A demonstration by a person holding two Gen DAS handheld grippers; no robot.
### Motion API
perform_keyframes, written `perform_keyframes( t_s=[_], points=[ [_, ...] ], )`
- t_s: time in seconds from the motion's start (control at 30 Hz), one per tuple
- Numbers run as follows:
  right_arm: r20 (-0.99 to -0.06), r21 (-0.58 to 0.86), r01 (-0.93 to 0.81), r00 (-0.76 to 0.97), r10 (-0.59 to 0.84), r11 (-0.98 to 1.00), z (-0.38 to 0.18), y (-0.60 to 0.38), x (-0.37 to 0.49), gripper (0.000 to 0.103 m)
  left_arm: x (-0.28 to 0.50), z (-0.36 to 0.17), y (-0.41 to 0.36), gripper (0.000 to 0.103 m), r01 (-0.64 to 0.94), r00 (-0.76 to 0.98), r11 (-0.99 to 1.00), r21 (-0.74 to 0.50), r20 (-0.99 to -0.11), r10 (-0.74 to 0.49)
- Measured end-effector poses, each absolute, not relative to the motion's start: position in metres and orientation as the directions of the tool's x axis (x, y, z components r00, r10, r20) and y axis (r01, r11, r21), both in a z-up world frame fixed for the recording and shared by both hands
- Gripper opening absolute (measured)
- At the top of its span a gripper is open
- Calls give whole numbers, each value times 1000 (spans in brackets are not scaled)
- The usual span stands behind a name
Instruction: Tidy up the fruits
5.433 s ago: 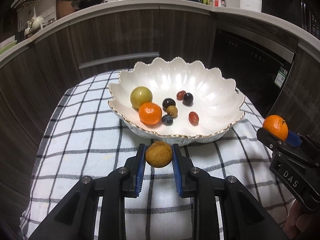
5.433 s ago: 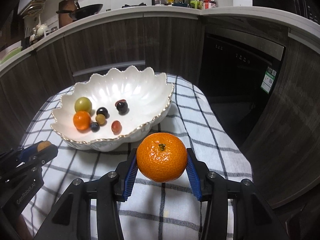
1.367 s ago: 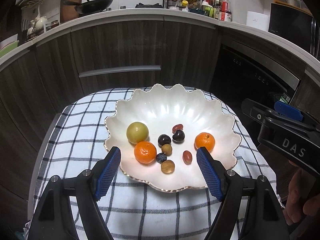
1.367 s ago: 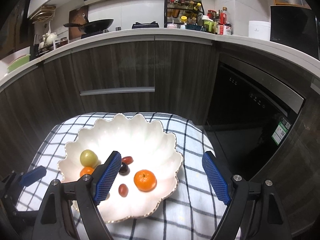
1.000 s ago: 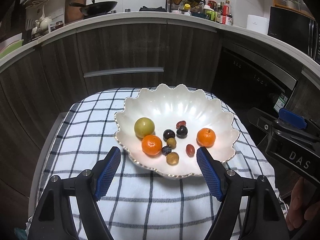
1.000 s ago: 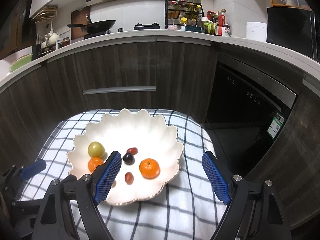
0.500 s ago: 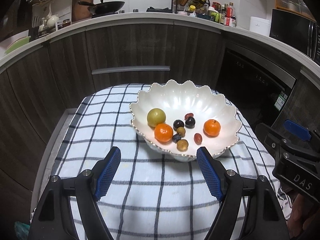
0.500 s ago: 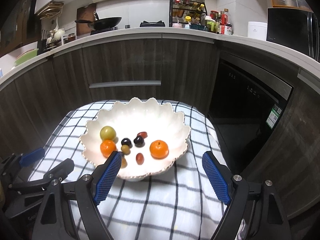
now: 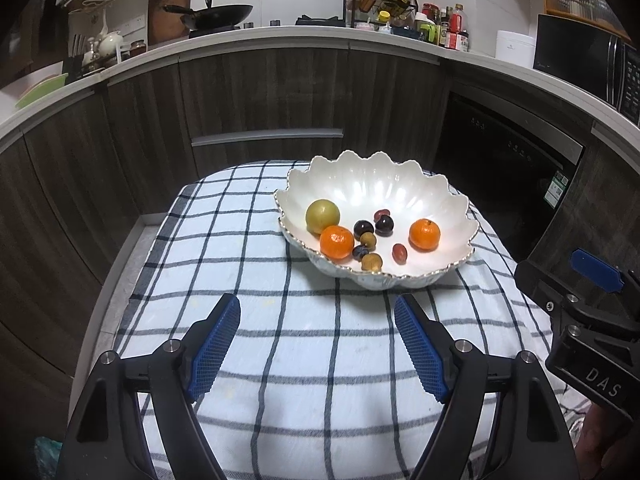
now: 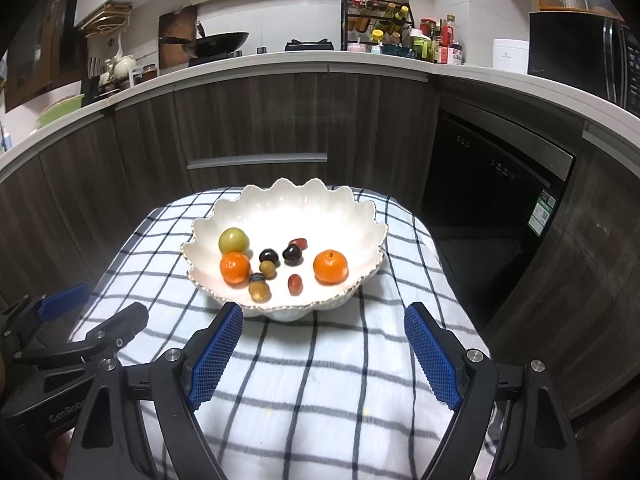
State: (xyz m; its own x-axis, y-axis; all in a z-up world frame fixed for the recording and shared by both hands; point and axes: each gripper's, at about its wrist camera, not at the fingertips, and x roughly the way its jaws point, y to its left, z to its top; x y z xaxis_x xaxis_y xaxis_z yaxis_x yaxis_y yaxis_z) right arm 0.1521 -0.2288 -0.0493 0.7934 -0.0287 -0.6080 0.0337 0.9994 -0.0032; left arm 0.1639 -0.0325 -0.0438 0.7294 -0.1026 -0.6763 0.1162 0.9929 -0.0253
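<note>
A: What is the biggest thing on view?

B: The checked cloth (image 9: 280, 344), which covers the small table in front of the dark kitchen cabinets (image 10: 256, 120). On it, toward the far right in the left wrist view, sits the white scalloped bowl (image 9: 384, 184).

A: And the two claws?

B: The left gripper (image 9: 318, 344) hangs over bare cloth, well short of the bowl, its blue pads spread wide with nothing between them. The right gripper (image 10: 322, 350) is just as wide and just as empty, its tips close to the near rim of the bowl (image 10: 280, 204).

A: Where is the fruit?

B: All of it lies inside the bowl. A green-yellow round fruit (image 10: 233, 240) rests at the left, with one orange (image 10: 235, 267) just in front of it and touching or nearly so. A second orange (image 10: 330, 266) sits apart at the right.

A: And the small pieces?

B: Between the oranges there are two dark plums (image 10: 292, 255), a red oval one behind them, another red one (image 10: 295, 283) nearer the front, and two tan round fruits (image 10: 259, 290) with a dark berry between them.
</note>
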Motion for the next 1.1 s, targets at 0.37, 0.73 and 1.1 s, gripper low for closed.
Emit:
perform_keyframes(
  t_s=[0.37,0.73,1.1],
  points=[
    [-582,-5,44,812,-39,999,-47,-224,117,84,135,-39,-24,80,99,744,995,-20,-662,-87],
    [-575,-2,59,817,-49,998,-45,-228,91,84,112,-34,-18,80,91,753,995,-32,-652,-90],
    [-560,-7,62,827,-55,998,-42,-230,73,84,95,-32,-17,80,106,757,994,-30,-646,-101]
  ],
)
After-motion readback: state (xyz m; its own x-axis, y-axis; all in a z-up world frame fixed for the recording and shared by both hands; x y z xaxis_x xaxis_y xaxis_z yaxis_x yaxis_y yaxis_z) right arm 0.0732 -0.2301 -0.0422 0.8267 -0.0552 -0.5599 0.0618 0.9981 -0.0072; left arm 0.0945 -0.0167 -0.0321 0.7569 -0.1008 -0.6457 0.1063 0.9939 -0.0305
